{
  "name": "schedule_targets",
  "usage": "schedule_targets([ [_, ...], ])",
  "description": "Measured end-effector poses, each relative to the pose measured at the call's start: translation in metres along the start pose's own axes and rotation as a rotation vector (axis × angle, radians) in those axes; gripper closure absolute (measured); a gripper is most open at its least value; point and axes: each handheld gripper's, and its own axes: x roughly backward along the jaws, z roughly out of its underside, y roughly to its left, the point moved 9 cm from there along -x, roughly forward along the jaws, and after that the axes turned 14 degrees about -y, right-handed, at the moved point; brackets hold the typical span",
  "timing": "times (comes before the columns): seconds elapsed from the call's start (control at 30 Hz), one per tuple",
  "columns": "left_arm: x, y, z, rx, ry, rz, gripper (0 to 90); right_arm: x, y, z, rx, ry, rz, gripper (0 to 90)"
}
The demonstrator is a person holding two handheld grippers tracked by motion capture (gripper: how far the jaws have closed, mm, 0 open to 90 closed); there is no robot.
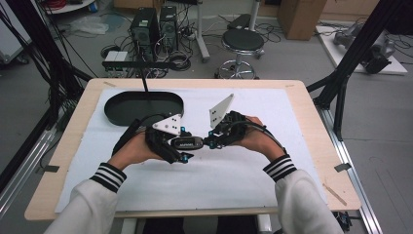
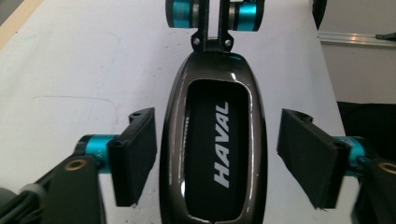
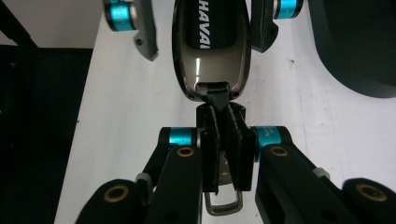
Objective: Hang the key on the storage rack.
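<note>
Striped cuffs come in over the near edge of the desk (image 1: 68, 161), and between the two hands, above the white mat near its middle, hangs a glossy dark key case (image 1: 188, 143) lettered HAVAL. It's held off the surface by the right gripper (image 3: 223, 140), whose jaws are pinched fully together on the case's strap tab (image 3: 218, 99), with a metal ring (image 3: 223, 205) hanging below the pads. From the other end comes the left gripper (image 2: 217, 154); its jaws stand partly open on either side of the case body, the pads (image 2: 135, 154) close to the flanks with a gap on each side that I can see, so nothing is gripped there yet. Well behind, toward the far left corner, sits an oval black tray (image 1: 144, 108). I'd judge the case light and rigid, but its polished, rounded shell looks slippery; pads should meet the flat flanks at the widest part, squarely, or it may squirt out
</note>
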Motion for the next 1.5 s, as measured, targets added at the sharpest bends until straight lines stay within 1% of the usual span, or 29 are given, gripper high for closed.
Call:
schedule_targets([
  [0.03,0.0,0.0,0.0,-0.001,0.004,-0.004,33.2,0.0,0.001,0.0,0.002,0.005,-0.005,84.8],
  [0.1,0.001,0.0,0.001,0.013,0.009,-0.003,33.6,-0.001,0.001,0.001,0.002,0.011,-0.007,84.9],
  [0.27,0.0,0.0,0.002,0.006,0.019,-0.012,35.8,-0.004,0.001,0.002,0.005,0.018,-0.009,84.8],
  [0.37,0.001,0.0,0.003,-0.001,0.03,-0.01,39.3,-0.005,0.001,0.001,0.009,0.016,-0.012,84.8],
  [0.47,0.0,-0.001,0.003,-0.007,0.034,-0.013,45.2,-0.006,0.001,0.002,0.005,0.018,-0.013,84.8],
  [0.6,0.0,0.0,0.004,-0.013,0.041,-0.017,47.7,-0.008,0.001,0.003,0.006,0.024,-0.017,84.8],
  [0.67,0.0,-0.001,0.005,-0.03,0.05,-0.022,47.9,-0.008,0.001,0.003,0.006,0.026,-0.017,84.8],
  [0.7,0.0,-0.001,0.005,-0.047,0.053,-0.025,48.1,-0.009,0.001,0.003,0.008,0.028,-0.017,84.8],
  [0.73,0.0,-0.002,0.005,-0.053,0.052,-0.03,48.2,-0.009,0.001,0.003,0.011,0.027,-0.019,84.8],
  [0.87,0.0,-0.002,0.005,-0.033,0.055,-0.034,48.5,-0.009,0.0,0.003,0.012,0.027,-0.018,84.7],
  [0.9,0.0,-0.002,0.005,-0.027,0.049,-0.034,48.5,-0.009,0.0,0.003,0.012,0.026,-0.019,84.7],
  [0.97,0.001,-0.002,0.004,-0.032,0.047,-0.037,48.7,-0.008,0.0,0.002,0.016,0.018,-0.017,83.9],
  [1.0,0.002,-0.002,0.004,-0.021,0.049,-0.032,48.7,-0.008,0.0,0.002,0.016,0.018,-0.017,83.9],
  [1.03,0.002,-0.002,0.004,-0.015,0.049,-0.037,48.7,-0.009,0.0,0.002,0.015,0.013,-0.025,82.2],
  [1.07,0.002,-0.001,0.005,-0.023,0.057,-0.057,48.8,-0.009,0.0,0.002,0.019,0.008,-0.029,74.8],
  [1.1,0.003,0.001,0.006,-0.02,0.068,-0.073,48.9,-0.009,0.0,0.002,0.034,-0.002,-0.036,52.8],
  [1.13,0.003,0.001,0.007,-0.015,0.077,-0.074,48.9,-0.011,-0.007,0.003,0.032,-0.009,0.065,24.5],
  [1.17,0.003,0.002,0.008,-0.02,0.084,-0.081,48.9,-0.011,-0.007,0.003,0.032,-0.009,0.065,24.5],
  [1.2,0.004,0.003,0.008,-0.016,0.087,-0.082,48.9,-0.01,-0.011,0.003,0.036,-0.009,0.112,14.4],
  [1.23,0.005,0.004,0.009,-0.014,0.088,-0.089,48.9,-0.009,-0.013,0.004,0.027,-0.019,0.14,8.2],
  [1.27,0.006,0.004,0.008,-0.01,0.079,-0.093,48.9,-0.006,-0.014,0.003,0.023,-0.068,0.163,3.9],
  [1.3,0.007,0.005,0.008,-0.004,0.073,-0.093,48.9,-0.006,-0.014,0.003,0.023,-0.068,0.163,3.9],
  [1.33,0.009,0.006,0.008,0.006,0.066,-0.102,48.9,-0.004,-0.015,0.003,0.012,-0.092,0.182,0.3],
  [1.4,0.013,0.009,0.008,0.015,0.059,-0.114,48.9,0.003,-0.015,0.006,-0.013,-0.134,0.215,0.2],
  [1.43,0.015,0.01,0.007,0.028,0.051,-0.125,48.9,0.006,-0.014,0.007,-0.024,-0.149,0.222,0.2],
  [1.47,0.017,0.012,0.007,0.045,0.039,-0.137,48.8,0.011,-0.014,0.009,-0.038,-0.167,0.24,0.2],
  [1.5,0.02,0.016,0.007,0.069,0.044,-0.163,48.8,0.016,-0.014,0.011,-0.055,-0.189,0.256,0.2],
])
